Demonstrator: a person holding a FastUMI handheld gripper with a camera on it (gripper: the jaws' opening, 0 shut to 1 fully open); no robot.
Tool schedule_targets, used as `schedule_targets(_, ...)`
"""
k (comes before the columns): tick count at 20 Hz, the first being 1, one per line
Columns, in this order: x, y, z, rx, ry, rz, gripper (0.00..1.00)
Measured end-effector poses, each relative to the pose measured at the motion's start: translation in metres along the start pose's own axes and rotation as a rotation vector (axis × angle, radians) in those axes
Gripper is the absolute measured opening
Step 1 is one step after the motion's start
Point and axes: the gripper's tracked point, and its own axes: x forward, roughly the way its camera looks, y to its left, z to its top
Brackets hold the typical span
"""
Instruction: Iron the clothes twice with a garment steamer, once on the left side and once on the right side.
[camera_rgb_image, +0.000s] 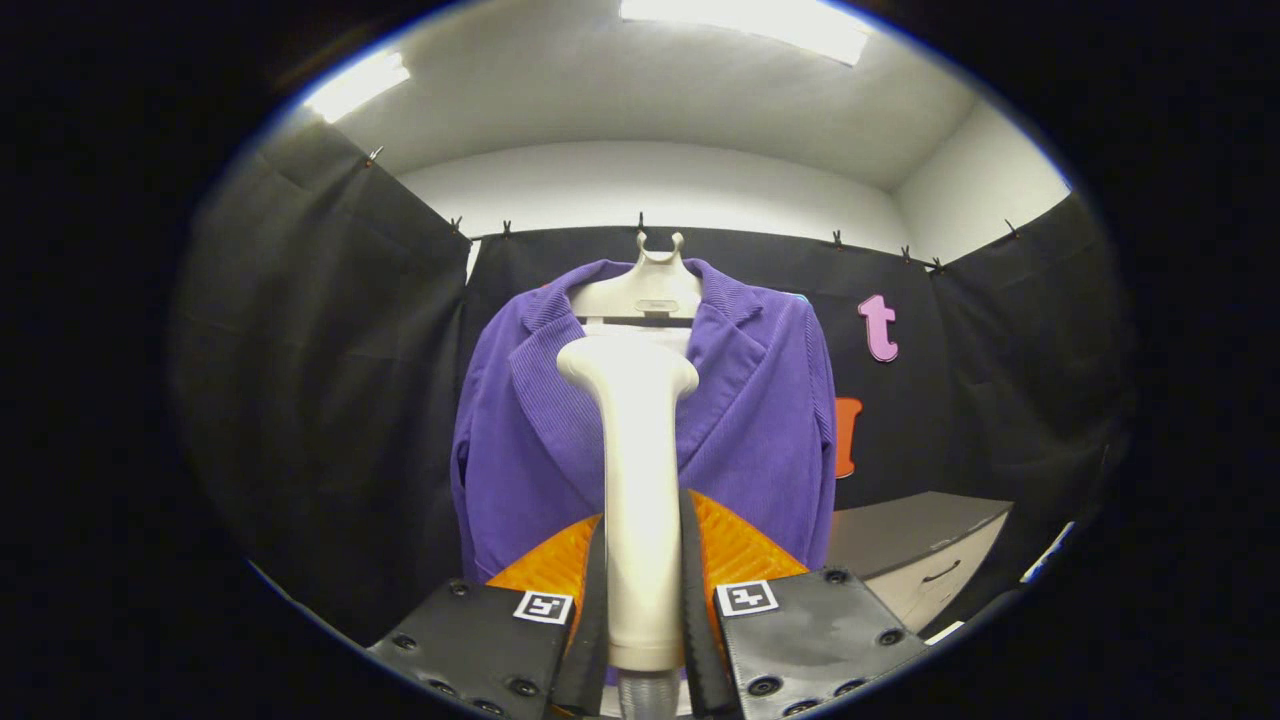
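Clamped on the garment steamer (640, 480), the gripper (644, 600) is pinching the handle between both fingers, and I am holding the head upright just ahead of them. I am seeing the head pointing at the chest of the purple jacket (760, 430), which is hanging on a pale hanger (640, 290) against the booth's black wall; whether the head is touching the cloth I cannot tell. I am judging neither the left nor the right pass done from what is showing. What is worrying me: the handle looks smooth, so it could be slipping or twisting in the grip as I drag it down, and pushing too hard could be swinging the jacket off line or catching a lapel. As for containers, a grey cabinet (920, 545) is standing beyond the jacket with its drawer closed, so I cannot tell what it holds.
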Motion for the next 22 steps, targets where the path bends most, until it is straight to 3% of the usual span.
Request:
schedule_targets(10,0.041,0.077,0.029,-0.021,-0.050,0.138,0.39)
schedule_targets(22,0.065,0.084,0.013,-0.073,-0.060,0.112,0.39)
